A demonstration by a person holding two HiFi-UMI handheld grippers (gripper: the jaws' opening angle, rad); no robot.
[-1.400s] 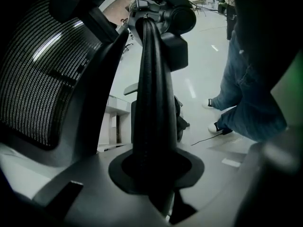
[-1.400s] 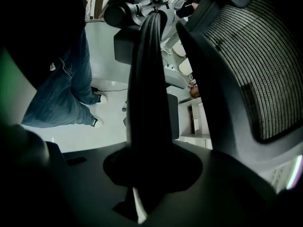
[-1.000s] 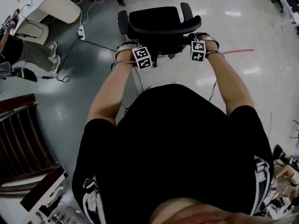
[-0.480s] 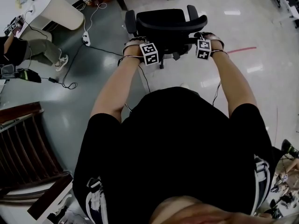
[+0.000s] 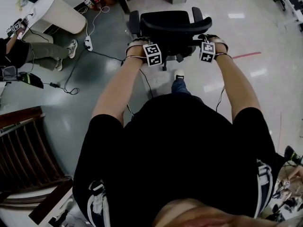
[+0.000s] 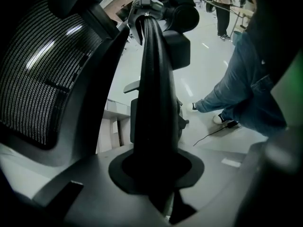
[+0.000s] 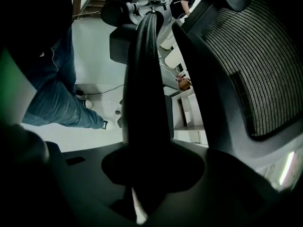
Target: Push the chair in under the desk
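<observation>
Chair (image 5: 170, 25) frame in grip of left tongs (image 6: 145, 19)

left gripper (image 6: 152, 32) jaws together — mesh chair back (image 6: 42, 79) at left, jeans leg (image 6: 246, 89) right

The head view looks steeply down from above, while the 2 gripper views sit close against the same chair (image 5: 168, 25).
</observation>
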